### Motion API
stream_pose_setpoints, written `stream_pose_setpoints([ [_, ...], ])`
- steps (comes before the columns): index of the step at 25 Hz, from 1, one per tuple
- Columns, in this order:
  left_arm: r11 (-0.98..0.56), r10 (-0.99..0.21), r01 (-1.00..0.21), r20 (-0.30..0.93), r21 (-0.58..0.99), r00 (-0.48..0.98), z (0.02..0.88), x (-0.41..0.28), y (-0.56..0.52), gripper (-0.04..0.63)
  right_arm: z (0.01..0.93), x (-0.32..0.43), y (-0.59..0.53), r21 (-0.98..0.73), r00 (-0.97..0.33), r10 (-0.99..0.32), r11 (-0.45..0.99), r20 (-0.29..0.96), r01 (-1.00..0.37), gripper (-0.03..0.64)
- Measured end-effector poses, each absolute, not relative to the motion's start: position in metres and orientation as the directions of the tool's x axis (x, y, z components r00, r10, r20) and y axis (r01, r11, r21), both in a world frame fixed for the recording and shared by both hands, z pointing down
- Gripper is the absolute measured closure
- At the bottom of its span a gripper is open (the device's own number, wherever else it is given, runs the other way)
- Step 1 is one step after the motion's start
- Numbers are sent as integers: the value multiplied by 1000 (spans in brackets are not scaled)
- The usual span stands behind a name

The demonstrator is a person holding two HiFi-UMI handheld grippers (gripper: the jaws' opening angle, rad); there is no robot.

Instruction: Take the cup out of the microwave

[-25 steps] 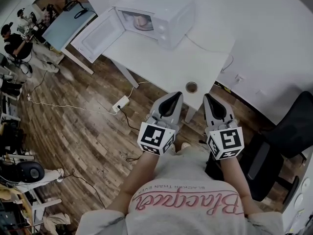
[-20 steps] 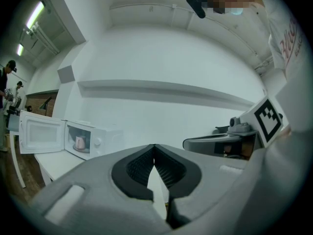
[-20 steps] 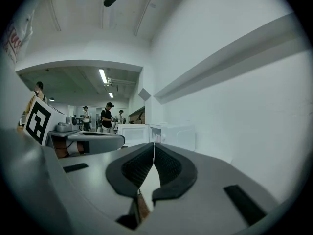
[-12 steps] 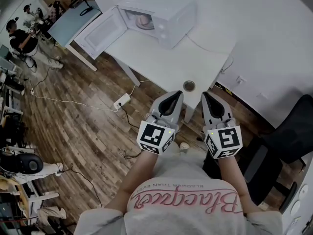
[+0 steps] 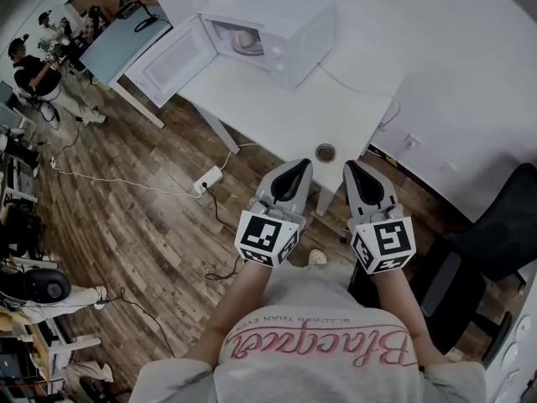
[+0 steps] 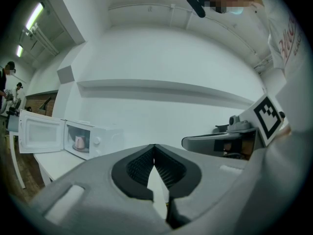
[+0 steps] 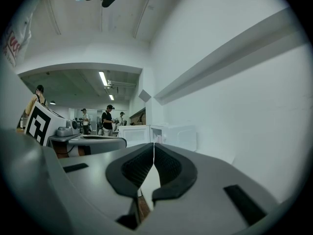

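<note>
one microwave (image 5: 281, 19) with one door (image 5: 172, 57), and one cup (image 5: 245, 40) inside it. two worktops: one white worktop (image 5: 294, 107), one blue-grey worktop (image 5: 117, 44). two claws: one left claw (image 5: 298, 168), one right claw (image 5: 356, 170). one power strip (image 5: 208, 177) on the floor, one black chair (image 5: 495, 233). two people show far off: one person in a dark top (image 5: 38, 72), one person in a light top (image 5: 49, 30).

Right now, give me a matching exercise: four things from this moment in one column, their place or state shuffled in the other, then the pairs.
1. microwave door
2. cup
3. left gripper
4. power strip

A. on the floor
B. jaws together, nothing between them
C. swung open
D. inside the microwave

Pairs: 1-C, 2-D, 3-B, 4-A
</note>
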State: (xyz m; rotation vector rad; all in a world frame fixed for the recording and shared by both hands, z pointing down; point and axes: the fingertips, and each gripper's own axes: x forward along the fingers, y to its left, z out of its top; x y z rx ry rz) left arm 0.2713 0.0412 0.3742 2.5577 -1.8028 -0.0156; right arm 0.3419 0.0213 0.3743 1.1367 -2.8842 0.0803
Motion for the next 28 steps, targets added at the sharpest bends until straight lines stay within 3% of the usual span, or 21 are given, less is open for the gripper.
stream_pose_setpoints([
  [28, -446, -895, -895, -2, -18, 446, 367, 130, 27, 589, 367, 213, 20, -22, -630, -776, 629, 32, -777, 603],
])
